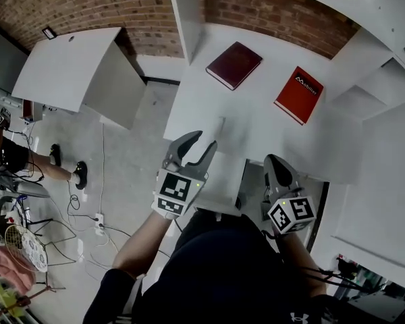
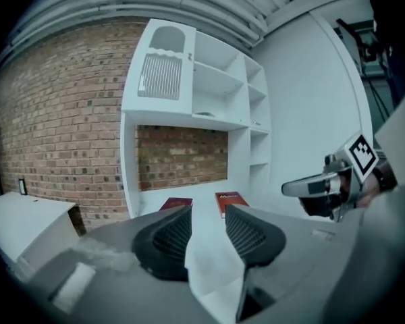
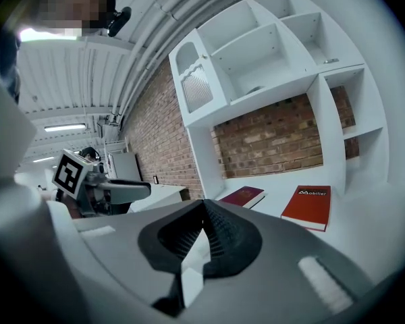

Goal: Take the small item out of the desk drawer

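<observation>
Left gripper point(image 1: 206, 140) jaws spread, empty, at the drawer's point(image 1: 224, 186) left edge. Right gripper point(image 1: 274, 162) jaws clenched on nothing, right of drawer. Small item not visible; we judge it's inside. Left nearer.

I have both grippers out in front of me, side by side and a little apart. My left gripper point(image 1: 200, 144) points forward and a bit to the right. Its two fingers point(image 2: 169, 238) stand wide apart, and nothing is between them. My right gripper point(image 1: 273, 162) points forward too. Its fingers point(image 3: 219, 231) are pressed together at the tips, with nothing in them. Each gripper has a marker cube at the back, near my hand: the left cube point(image 1: 175, 191) and the right cube point(image 1: 291, 213). My bare left forearm point(image 1: 140, 243) leads up to the left gripper from below.
</observation>
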Available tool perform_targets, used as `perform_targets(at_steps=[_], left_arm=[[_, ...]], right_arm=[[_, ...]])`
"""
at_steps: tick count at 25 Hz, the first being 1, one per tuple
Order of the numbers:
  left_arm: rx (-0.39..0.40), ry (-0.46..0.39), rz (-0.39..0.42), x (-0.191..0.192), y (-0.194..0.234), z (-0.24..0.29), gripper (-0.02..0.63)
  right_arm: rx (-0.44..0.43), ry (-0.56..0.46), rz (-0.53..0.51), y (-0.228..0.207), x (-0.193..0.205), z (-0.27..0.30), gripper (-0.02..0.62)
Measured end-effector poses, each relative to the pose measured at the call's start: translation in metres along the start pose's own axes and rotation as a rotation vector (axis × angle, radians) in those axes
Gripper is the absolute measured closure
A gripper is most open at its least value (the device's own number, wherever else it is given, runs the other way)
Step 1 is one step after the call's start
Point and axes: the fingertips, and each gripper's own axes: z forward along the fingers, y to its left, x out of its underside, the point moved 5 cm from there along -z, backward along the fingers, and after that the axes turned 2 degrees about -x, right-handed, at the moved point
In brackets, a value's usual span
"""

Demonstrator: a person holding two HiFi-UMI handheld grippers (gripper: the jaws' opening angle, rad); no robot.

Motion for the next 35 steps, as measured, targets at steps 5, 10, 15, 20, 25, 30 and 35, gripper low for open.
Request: perform_targets(at_steps=[5,10,15,20,25,30,35], left_arm=[[-0.014,-0.043,-0.097,-0.008,-0.003,-0.022,0.502],[-0.039,-0.053,-0.172,-0.008,0.000,-0.040,0.558],[-0.086,-0.068,-0.205,-0.007,-0.001,-0.050,0.603],[-0.118,-0.074,-0.227,-0.009,0.003,-0.063,0.603],[-0.131,-0.078,-0.242,-0.005,0.001,-0.068,0.603],[-0.131,-0.070,-0.240,-0.003,0.000,-0.067,0.603],[-0.116,-0.069,-0.249,-0.009,-0.003,-0.068,0.603]], right_arm=[[-0.027,-0.033,-0.013,0.004,-0.013,0.008,0.592],[-0.047,-0.058,-0.033,0.013,-0.027,0.015,0.592],[-0.077,-0.097,-0.061,0.020,-0.038,0.016,0.592],[-0.106,-0.129,-0.096,0.035,-0.048,0.017,0.592],[-0.121,-0.144,-0.136,0.043,-0.052,0.015,0.592],[-0.119,-0.143,-0.173,0.045,-0.051,0.014,0.594],[-0.109,-0.149,-0.189,0.047,-0.052,0.010,0.594]])
